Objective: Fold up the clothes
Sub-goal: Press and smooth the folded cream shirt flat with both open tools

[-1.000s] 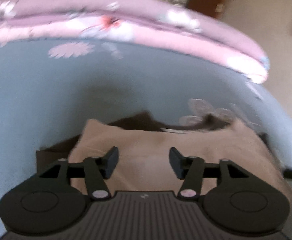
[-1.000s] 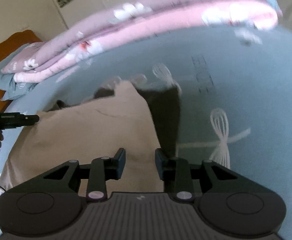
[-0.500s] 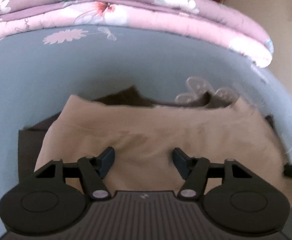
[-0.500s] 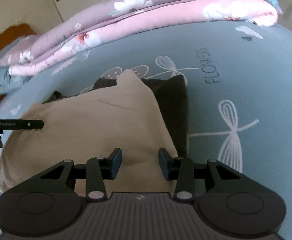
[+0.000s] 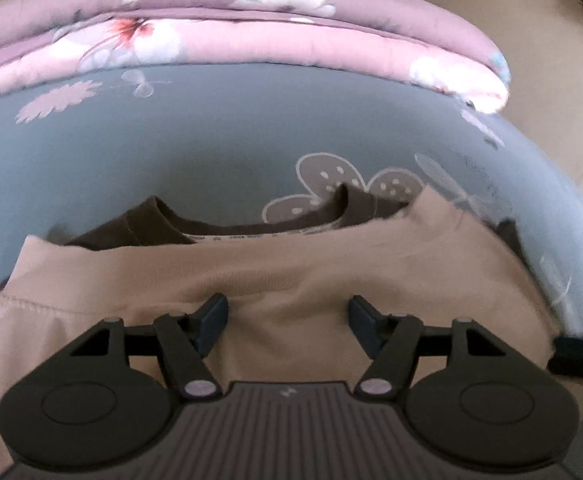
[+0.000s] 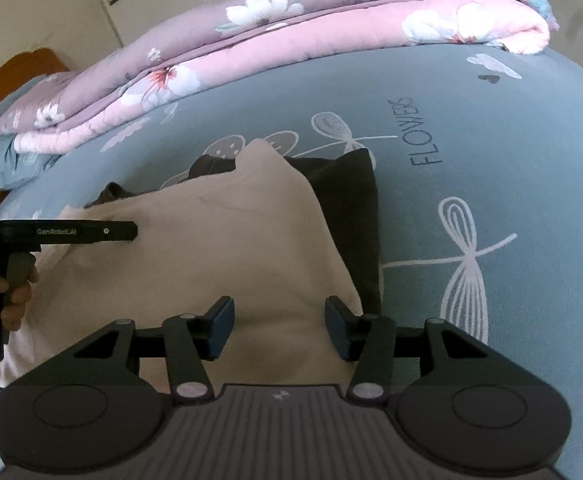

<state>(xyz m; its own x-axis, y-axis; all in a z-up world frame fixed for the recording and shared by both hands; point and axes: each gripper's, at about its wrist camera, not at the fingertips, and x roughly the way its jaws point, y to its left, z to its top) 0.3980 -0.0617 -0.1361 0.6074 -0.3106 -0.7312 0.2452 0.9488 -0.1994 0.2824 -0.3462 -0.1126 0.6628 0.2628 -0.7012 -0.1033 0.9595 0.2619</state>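
Note:
A beige garment (image 5: pixel 291 272) lies folded on the blue bed sheet (image 5: pixel 195 152), on top of a dark brown garment (image 5: pixel 159 224) whose collar and edges stick out behind it. In the right wrist view the beige garment (image 6: pixel 227 240) covers most of the dark one (image 6: pixel 355 208). My left gripper (image 5: pixel 287 320) is open and empty over the beige cloth's near part. My right gripper (image 6: pixel 279 326) is open and empty over the beige garment's near right edge. The left gripper also shows in the right wrist view (image 6: pixel 91 232), over the garment's left side.
A folded pink floral quilt (image 5: pixel 251 36) lies across the far side of the bed; it also shows in the right wrist view (image 6: pixel 291 40). A wooden headboard (image 6: pixel 19 68) and a pillow are at far left. The bed edge drops off to the right (image 5: pixel 551 200).
Both grippers have opened wider and drawn back a little over the beige garment, which now lies flat and settled. The blur of a second ago is gone.

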